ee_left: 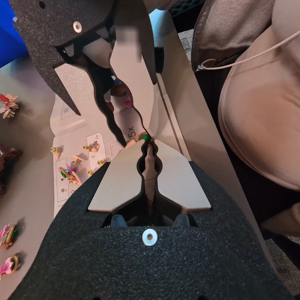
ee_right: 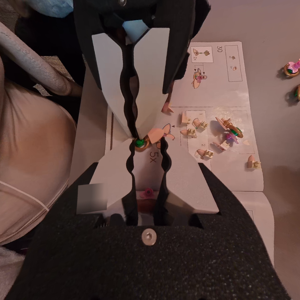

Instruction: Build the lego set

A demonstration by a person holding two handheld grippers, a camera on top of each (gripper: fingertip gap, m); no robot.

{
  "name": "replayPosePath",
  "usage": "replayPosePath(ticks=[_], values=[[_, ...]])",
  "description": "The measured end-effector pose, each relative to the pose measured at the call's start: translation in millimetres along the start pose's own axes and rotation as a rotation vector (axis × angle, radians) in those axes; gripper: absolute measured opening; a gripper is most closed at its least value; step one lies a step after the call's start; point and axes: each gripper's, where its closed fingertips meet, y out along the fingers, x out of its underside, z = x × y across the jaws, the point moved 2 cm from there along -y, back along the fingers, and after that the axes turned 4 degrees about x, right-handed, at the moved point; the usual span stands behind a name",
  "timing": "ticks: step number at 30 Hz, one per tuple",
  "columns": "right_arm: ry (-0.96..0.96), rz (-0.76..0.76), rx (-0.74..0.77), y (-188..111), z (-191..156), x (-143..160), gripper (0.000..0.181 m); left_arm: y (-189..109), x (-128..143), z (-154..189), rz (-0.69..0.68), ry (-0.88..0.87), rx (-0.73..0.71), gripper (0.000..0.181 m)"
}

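Each hand-held gripper has grainy black housing, pale wavy-edged fingers, one silver screw.

A brown piece and pink-and-gold flower pieces are running off the left edge of the left wrist view, too blurred to make out. In the right wrist view, a gold ring is getting cut by the right edge, and a pink piece is sitting half hidden between the near fingers.
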Motion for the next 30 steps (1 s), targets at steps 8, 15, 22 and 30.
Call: replayPosePath(ticks=[8,15,22,30], values=[[0.004,-0.013,0.003,-0.2,1.7,0.1,0.033,-16.3,-0.6,-10.2,0.018,0.002,-0.059,0.017],[-0.003,-0.052,0.073,-7.6,3.4,0.6,0.033,-6.5,4.3,-14.8,-0.064,0.093,-0.057,0.024],[0.006,0.003,0.087,-17.7,-3.6,-4.6,0.008,-5.3,4.1,-14.0,-0.056,0.085,-0.046,0.021],[0.015,-0.05,0.089,-13.1,-16.1,0.5,0.007,-5.6,1.0,-10.0,-0.107,0.155,-0.068,0.021]])
